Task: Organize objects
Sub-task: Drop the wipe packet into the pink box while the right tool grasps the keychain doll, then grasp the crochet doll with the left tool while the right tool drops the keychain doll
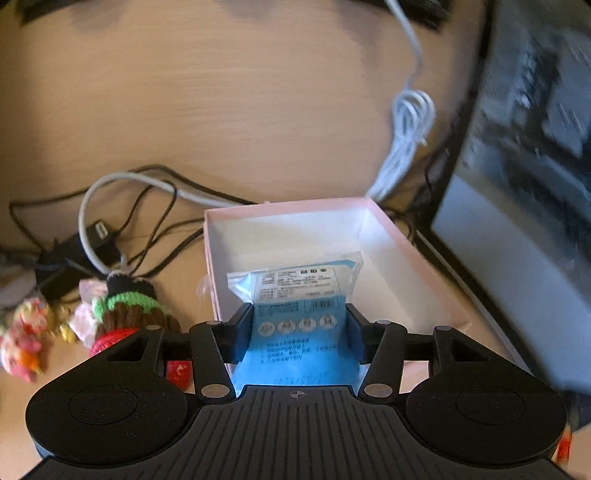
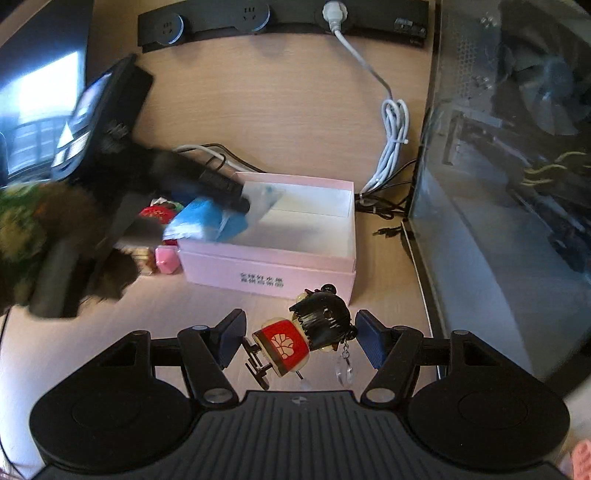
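My left gripper [image 1: 298, 330] is shut on a blue mask packet [image 1: 301, 306] and holds it over the near left part of the open pink box [image 1: 388, 221]. The right wrist view shows that gripper [image 2: 236, 195] with the packet [image 2: 210, 221] at the box's [image 2: 269, 269] left end. My right gripper [image 2: 301, 341] is open around a small doll figure [image 2: 306, 332] with black hair and a red body, lying on the desk in front of the box. The pads do not touch it.
Knitted toys [image 1: 125, 314] and small trinkets [image 2: 164, 258] lie left of the box. Black and white cables [image 1: 140, 195] run behind it, with a coiled white cord [image 2: 393, 144]. A glass-sided computer case [image 2: 517, 184] stands right. A power strip [image 2: 280, 18] is at the back.
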The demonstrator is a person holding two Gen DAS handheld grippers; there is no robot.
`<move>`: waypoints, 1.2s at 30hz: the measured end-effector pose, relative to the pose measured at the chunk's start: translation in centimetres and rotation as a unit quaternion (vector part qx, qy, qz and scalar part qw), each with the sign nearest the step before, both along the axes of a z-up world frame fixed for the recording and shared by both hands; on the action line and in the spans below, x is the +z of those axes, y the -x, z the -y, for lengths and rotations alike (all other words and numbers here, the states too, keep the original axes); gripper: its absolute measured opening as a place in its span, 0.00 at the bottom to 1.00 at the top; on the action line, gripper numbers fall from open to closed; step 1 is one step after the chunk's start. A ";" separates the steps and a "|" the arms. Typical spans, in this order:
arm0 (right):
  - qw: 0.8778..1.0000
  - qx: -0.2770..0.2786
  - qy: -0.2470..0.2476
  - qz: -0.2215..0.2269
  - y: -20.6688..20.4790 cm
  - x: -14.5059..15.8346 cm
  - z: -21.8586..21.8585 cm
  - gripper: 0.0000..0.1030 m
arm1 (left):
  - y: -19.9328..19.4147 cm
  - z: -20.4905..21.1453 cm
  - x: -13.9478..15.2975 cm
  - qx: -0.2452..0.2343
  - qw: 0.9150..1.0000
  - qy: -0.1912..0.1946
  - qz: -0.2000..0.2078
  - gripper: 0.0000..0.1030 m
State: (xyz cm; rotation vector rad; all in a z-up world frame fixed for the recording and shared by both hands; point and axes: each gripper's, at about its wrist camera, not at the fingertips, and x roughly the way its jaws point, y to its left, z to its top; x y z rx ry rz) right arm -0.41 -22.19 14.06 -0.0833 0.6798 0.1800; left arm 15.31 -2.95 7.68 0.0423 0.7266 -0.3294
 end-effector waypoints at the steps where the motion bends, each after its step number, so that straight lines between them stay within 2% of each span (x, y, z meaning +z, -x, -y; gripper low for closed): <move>1: 1.000 0.002 0.001 -0.001 -0.7 0.0 0.0 0.64 | 0.4 -0.4 0.4 0.004 1.000 0.006 0.011 0.55; 4: 1.000 0.022 0.002 0.018 -2.3 0.2 -0.4 0.64 | 0.6 -1.3 1.5 0.047 0.995 0.071 0.054 0.52; 6: 0.999 0.028 -0.002 0.021 -3.3 0.4 -0.9 0.64 | -0.3 -0.9 2.3 0.060 0.992 0.084 0.071 0.52; 8: 0.999 0.035 0.003 0.028 -3.7 0.4 -1.5 0.64 | -1.1 -0.5 3.1 0.052 0.992 0.087 0.070 0.52; 10: 0.999 0.040 0.008 0.031 -3.7 0.4 -1.7 0.64 | -0.7 -0.8 3.8 0.059 0.990 0.091 0.089 0.52; 12: 0.999 0.032 0.006 0.030 -3.9 0.2 -1.2 0.64 | 0.5 -2.0 4.3 0.074 0.987 0.115 0.089 0.52; 15: 0.999 0.020 0.003 0.028 -4.7 0.0 -0.6 0.64 | 3.5 -4.2 4.0 0.092 0.982 0.151 0.065 0.51; 17: 0.999 0.009 -0.006 0.040 -6.0 0.5 -0.4 0.64 | 5.8 -5.3 3.4 0.095 0.983 0.150 0.049 0.51; 20: 0.996 -0.010 -0.028 0.082 -8.6 2.3 -0.4 0.64 | 9.1 -7.1 2.1 0.110 0.986 0.118 0.034 0.51; 21: 0.994 -0.022 -0.039 0.099 -9.7 3.0 -0.5 0.67 | 10.0 -7.9 1.9 0.123 0.986 0.106 0.034 0.51; 22: 0.993 -0.036 -0.043 0.106 -10.5 3.4 -0.6 0.76 | 10.9 -9.1 1.9 0.140 0.985 0.094 0.036 0.51; 25: 0.990 -0.056 -0.069 0.109 -11.8 4.1 -0.8 0.80 | 12.2 -12.6 1.5 0.204 0.976 0.062 0.033 0.51; 28: 0.992 -0.042 -0.076 0.095 -10.7 3.1 -2.1 0.85 | 11.6 -15.2 1.6 0.225 0.973 0.056 0.018 0.51; 32: 0.997 -0.010 -0.045 0.063 -7.9 0.7 -4.7 0.85 | 8.5 -14.4 2.3 0.188 0.977 0.102 -0.001 0.51; 36: 0.999 0.007 -0.023 0.039 -4.3 -0.7 -6.3 0.85 | 2.3 -12.6 2.5 0.156 0.980 0.116 -0.042 0.51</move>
